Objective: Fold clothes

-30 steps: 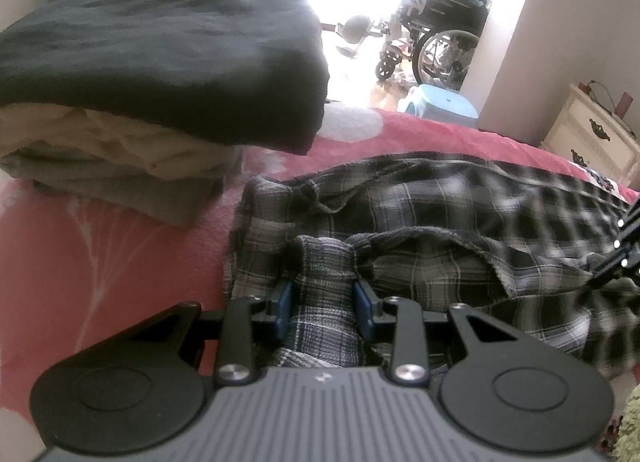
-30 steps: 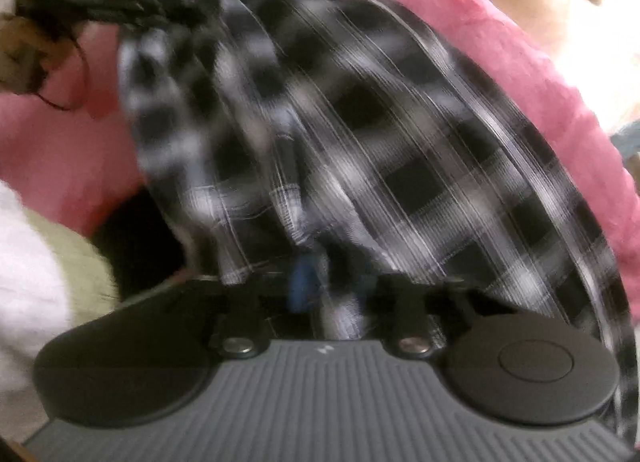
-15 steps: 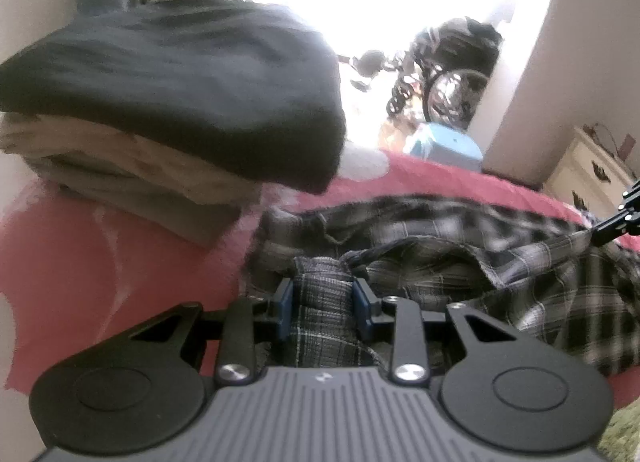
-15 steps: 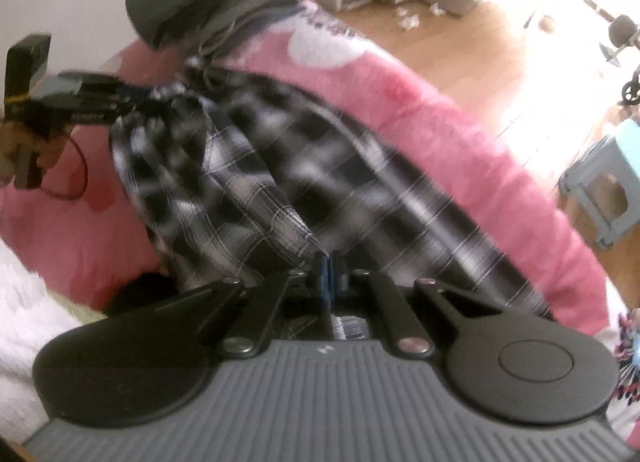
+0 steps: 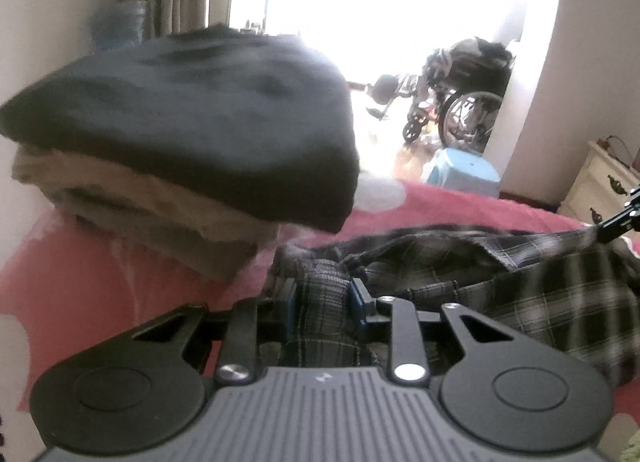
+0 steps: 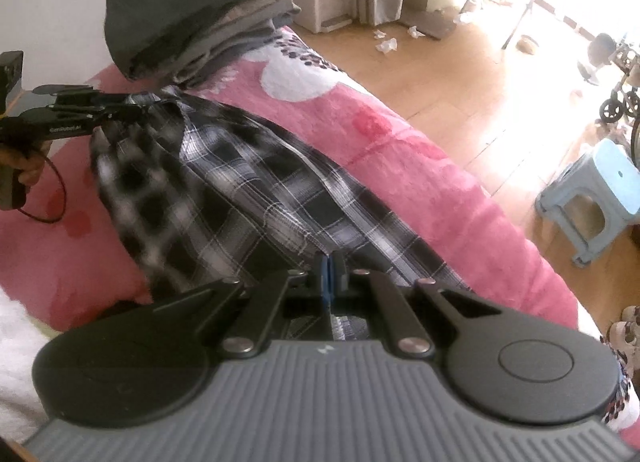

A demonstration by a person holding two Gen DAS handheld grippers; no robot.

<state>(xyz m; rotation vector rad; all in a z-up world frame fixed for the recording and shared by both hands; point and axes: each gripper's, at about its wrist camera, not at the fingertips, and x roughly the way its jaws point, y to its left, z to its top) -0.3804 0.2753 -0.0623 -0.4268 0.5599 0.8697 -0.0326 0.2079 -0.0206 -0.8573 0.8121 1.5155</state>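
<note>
I hold the black-and-white plaid cotton shirt [image 6: 256, 190] stretched above the pink fleece bed blanket [image 6: 440, 178], left gripper [image 5: 322, 296] fingers clamping a bunched end, right gripper [image 6: 330, 272] fingers pinched tight on a thin edge, so it hangs flat for folding.

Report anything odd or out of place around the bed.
Crumpled white scraps litter the wood floor beyond the bed. The folded stack's black top piece juts past the layers beneath. Otherwise nothing stands out.

Shirt [image 6: 256, 190] on the blanket [image 6: 400, 150], just before the folded stack [image 6: 200, 10].
</note>
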